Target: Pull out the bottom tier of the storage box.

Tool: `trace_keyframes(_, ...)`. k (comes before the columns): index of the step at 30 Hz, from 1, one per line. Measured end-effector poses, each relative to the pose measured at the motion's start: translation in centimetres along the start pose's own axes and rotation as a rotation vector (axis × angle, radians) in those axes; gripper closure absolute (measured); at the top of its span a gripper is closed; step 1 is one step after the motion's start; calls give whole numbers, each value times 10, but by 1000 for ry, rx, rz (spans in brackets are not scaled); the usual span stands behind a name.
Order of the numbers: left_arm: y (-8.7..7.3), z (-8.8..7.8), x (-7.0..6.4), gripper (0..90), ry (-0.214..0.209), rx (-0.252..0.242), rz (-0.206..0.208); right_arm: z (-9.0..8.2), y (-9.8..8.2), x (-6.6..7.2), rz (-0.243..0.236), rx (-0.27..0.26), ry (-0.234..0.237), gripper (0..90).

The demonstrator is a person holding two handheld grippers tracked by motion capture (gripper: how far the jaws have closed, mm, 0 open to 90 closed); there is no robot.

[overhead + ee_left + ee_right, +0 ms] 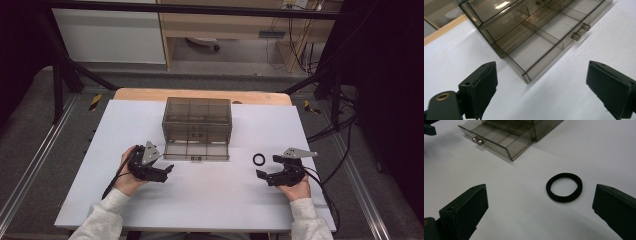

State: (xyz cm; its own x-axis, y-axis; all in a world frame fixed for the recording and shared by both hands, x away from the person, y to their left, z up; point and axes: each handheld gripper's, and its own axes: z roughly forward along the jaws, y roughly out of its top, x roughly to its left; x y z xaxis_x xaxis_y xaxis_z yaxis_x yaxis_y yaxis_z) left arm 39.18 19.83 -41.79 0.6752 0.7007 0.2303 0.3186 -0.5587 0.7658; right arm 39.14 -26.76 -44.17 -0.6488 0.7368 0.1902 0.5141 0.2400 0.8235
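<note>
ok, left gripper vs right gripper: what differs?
The left gripper points at the pulled-out bottom drawer of the smoky clear cabinet; the right gripper points at the black ring. Left sits at the drawer's front corner; right sits just short of the ring. Both open, holding nothing.

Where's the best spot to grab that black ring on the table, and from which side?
Grip the black ring across its band, one jaw inside the hole and one outside, coming down from above with the right tongs. It lies flat on the white table, so its sides likely offer too little height.
</note>
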Motion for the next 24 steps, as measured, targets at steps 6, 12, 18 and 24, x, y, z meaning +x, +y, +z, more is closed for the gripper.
trace_keyframes(6, -8, -5, 8, 100, 6, -4, -32, 0, 0, 0, -3, -1, -8, 6)
trace_keyframes(12, -17, -11, 16, 96, 7, -6, -67, 0, 0, 0, 0, 3, -12, 5)
trace_keyframes(18, -27, -17, 25, 102, 4, -14, -102, -1, 1, 0, 12, -5, -3, 7)
trace_keyframes(24, -35, -22, 32, 108, 12, -23, -127, -2, 2, -2, 20, 0, -12, 8)
